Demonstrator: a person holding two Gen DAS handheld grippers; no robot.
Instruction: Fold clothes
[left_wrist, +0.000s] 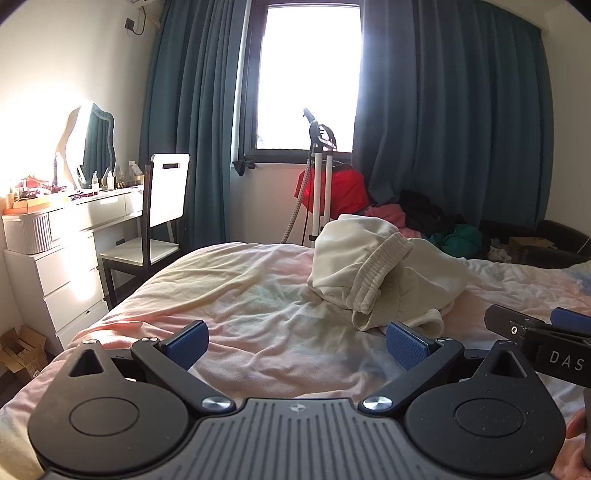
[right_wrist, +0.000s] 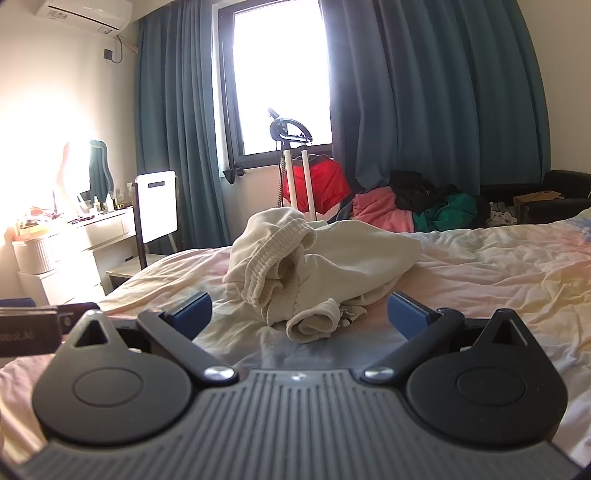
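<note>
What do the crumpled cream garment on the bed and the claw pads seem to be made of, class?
Crumpled cream garment: likely soft matte knit, perhaps cotton fleece; its ribbed elastic band and thick limp folds suggest this.
Blue pads of the right claw: probably matte rubber; a fine grid texture shows on the pads.

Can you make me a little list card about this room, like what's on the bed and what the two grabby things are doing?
On the bed: crumpled cream sweatpants with ribbed waistband, not folded yet
Bed cover: wrinkled pink and yellow sheet
Left gripper: open, holding nothing, low over the sheet
Right gripper: open, holding nothing, pointed at the sweatpants
Beside the bed: white chair, white dresser with mirror
Behind the bed: teal curtains, clothes pile
</note>
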